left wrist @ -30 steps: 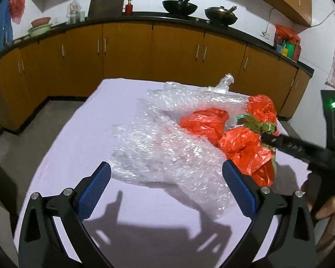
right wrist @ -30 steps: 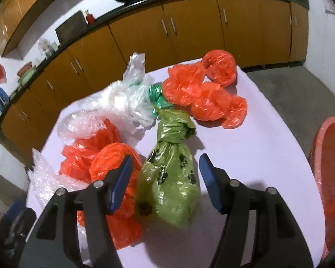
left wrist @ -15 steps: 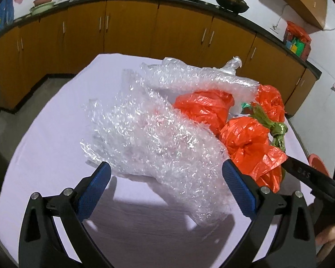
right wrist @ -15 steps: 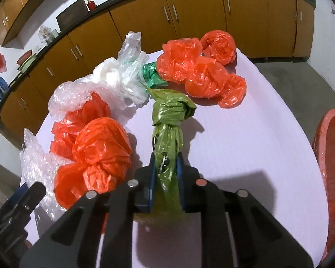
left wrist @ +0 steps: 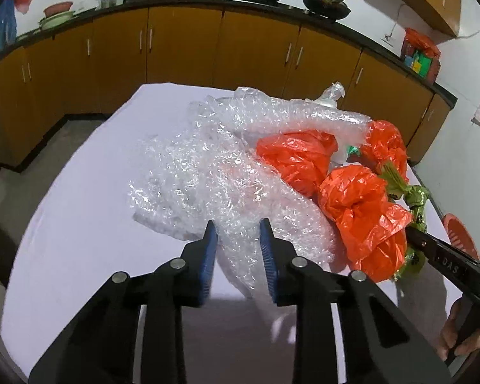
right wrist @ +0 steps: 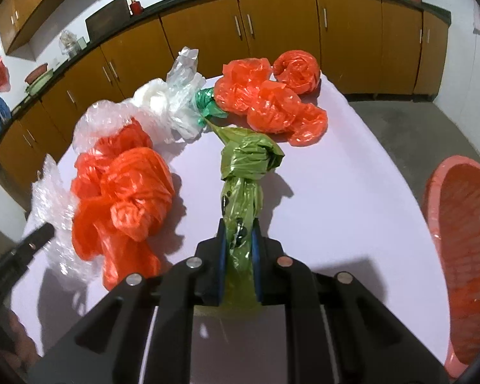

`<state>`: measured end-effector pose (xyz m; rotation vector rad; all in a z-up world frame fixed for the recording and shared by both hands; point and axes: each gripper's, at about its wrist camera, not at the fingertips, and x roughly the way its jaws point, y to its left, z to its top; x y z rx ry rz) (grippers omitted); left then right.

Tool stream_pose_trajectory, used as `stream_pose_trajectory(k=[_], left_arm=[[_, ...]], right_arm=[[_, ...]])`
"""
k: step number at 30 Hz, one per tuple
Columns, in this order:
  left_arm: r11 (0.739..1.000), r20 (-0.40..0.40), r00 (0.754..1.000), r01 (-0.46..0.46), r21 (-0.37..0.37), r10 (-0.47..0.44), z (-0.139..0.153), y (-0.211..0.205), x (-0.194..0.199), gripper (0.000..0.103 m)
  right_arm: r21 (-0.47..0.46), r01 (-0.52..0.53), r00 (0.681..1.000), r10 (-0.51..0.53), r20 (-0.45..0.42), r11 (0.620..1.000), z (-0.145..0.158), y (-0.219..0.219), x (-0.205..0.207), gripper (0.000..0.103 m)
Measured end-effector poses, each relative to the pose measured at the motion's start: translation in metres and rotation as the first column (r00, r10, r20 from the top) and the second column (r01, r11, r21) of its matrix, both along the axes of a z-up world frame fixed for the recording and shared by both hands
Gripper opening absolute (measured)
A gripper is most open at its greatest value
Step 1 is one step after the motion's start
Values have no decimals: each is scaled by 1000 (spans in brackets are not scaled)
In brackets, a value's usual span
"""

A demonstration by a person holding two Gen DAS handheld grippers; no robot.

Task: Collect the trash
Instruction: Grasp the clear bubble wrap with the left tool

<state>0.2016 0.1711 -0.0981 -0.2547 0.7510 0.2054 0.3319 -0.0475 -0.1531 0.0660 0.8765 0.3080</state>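
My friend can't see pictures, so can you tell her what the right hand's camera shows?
The right gripper pinches a knotted green bag on a white table. Orange bags, a white bag and bubble wrap lie to the left, more orange bags lie behind, and a pink basket stands on the right.

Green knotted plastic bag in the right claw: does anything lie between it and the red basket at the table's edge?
Nothing visible does. The green knotted plastic bag and the red basket have only bare table between them.
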Motion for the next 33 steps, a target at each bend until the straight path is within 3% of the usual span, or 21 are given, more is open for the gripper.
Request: stream_pose_trajectory(k=[4,8,9,11,12,13,18,20,22,25,33], left_arm=[[1000,0,1000,-2,21,2,3,6,-6,22],[1000,-11,1000,-15,23,15,2,16,-8,22],[1000,-18,1000,-25,18,26,1,19,-8,25],[999,-22,999,-39,-1,39,-1,22,-7,46],[999,-20,999,-47,-4,47,-1,23,-7,63],[998,-15,998,-56,-7,56,-1,24,-7,68],[998,-33,998,-47,-30,46,-6,23,1,68],[999,-40,998,-39,-38,37,-9,21,4,63],[999,-51,998,-24,-44,22,-12,20,8,41],[999,-48,999,-15,-47,13,-12,20,6,21],[1000,21,1000,-14,18,14,15,18,-13,14]], right_arm=[[-23,4,1000,-4,11,1000,0,-2,-5,22],[-14,2,1000,-2,-6,1000,-2,-5,-5,18],[-12,6,1000,-6,-8,1000,-3,-7,-6,18],[-6,14,1000,-14,-12,1000,-3,-9,-7,20],[-5,15,1000,-16,-13,1000,-3,-9,-8,21],[-7,19,1000,-19,-11,1000,-3,-9,-9,21],[-8,16,999,-17,-29,1000,-7,-8,-8,24],[5,16,999,-16,-39,1000,-8,-9,-8,17],[13,14,999,-14,-43,1000,-7,-10,-8,14],[13,11,999,-11,-33,1000,-4,-11,-12,12],[44,16,1000,-16,7,999,16,-21,-24,11]])
